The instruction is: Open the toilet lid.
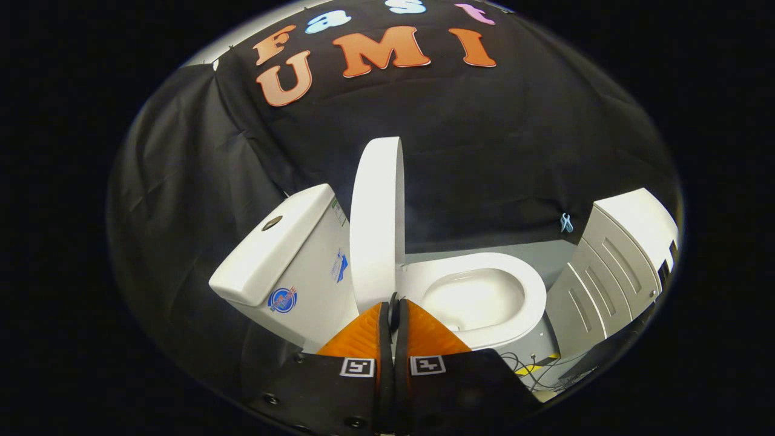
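- The gripper (393, 309) is clenched: its two orange fingers (363, 336) lie pressed together with only a thin dark seam between them, and they grasp nothing
- The fingertips sit just at the lower edge of the lid (376, 224); whether they touch it cannot be told
- The lid stands upright, raised off the seat (533, 287), beside the tank (284, 254)
- The bowl (475, 300) lies open just beyond the fingers
- A white cabinet (611, 272) stands past the seat, with cables (527, 363) on the floor near its base
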{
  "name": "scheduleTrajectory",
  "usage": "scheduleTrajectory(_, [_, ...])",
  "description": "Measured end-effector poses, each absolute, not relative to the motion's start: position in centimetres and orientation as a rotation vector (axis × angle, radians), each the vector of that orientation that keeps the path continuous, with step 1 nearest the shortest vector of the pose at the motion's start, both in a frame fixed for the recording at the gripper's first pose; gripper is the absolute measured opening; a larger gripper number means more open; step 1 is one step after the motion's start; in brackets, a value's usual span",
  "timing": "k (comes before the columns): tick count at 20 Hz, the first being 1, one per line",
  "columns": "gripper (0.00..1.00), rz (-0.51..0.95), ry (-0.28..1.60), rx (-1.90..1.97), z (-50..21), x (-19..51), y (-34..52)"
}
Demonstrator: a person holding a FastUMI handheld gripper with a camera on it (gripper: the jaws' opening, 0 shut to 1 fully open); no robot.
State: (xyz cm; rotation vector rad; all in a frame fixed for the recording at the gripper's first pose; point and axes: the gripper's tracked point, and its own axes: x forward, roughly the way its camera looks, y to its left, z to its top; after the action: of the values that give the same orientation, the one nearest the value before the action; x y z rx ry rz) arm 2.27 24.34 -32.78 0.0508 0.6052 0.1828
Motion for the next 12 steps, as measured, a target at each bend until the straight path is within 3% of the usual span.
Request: scheduleTrajectory(12, [0.08, 0.227, 0.585, -0.007, -32.8, 1.7, 29.5])
